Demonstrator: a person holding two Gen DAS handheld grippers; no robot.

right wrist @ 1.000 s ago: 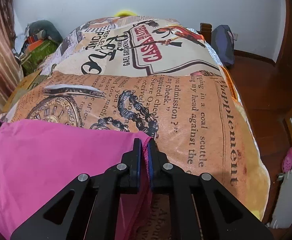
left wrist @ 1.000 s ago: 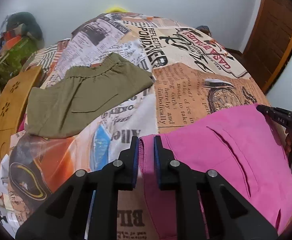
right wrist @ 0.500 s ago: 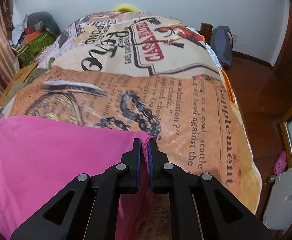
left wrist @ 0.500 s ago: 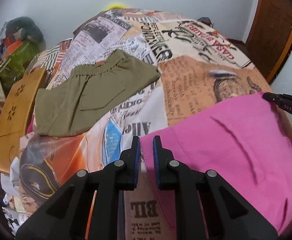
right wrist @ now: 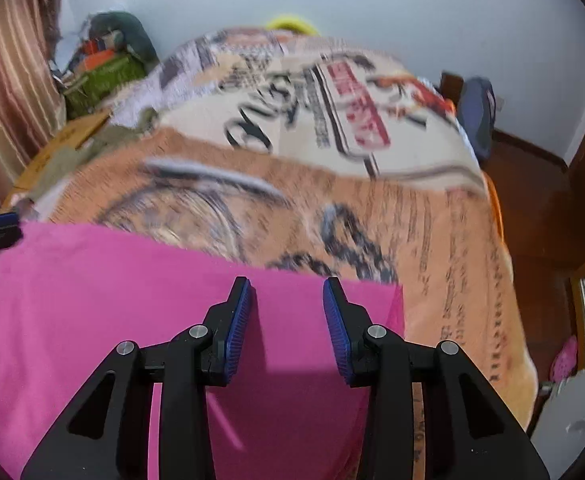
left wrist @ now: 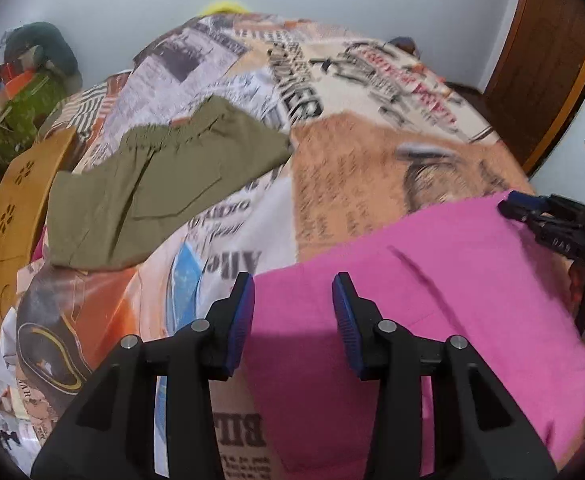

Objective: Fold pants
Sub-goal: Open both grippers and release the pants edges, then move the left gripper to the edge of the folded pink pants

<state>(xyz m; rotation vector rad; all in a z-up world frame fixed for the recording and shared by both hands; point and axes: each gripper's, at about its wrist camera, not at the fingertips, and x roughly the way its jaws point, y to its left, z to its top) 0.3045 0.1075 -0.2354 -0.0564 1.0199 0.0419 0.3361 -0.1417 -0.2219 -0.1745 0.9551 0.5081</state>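
Both grippers let go of pink pants on a printed bedspread.

The left gripper [left wrist: 293, 312] and right gripper [right wrist: 287, 320] have just been opening; their ribbed blue pads now stand apart above the cloth, gripping nothing. The pink pants [left wrist: 432, 300] lie flat and smooth, a soft matte fabric with a straight far edge and one dark diagonal crease, filling the view from 3 to 6 o'clock. The bedspread [left wrist: 352, 168] carries a newspaper-style print, blurred here. Olive pants [left wrist: 152, 196] with a gathered elastic waistband rest folded at 10 o'clock, well apart from the pink pair.
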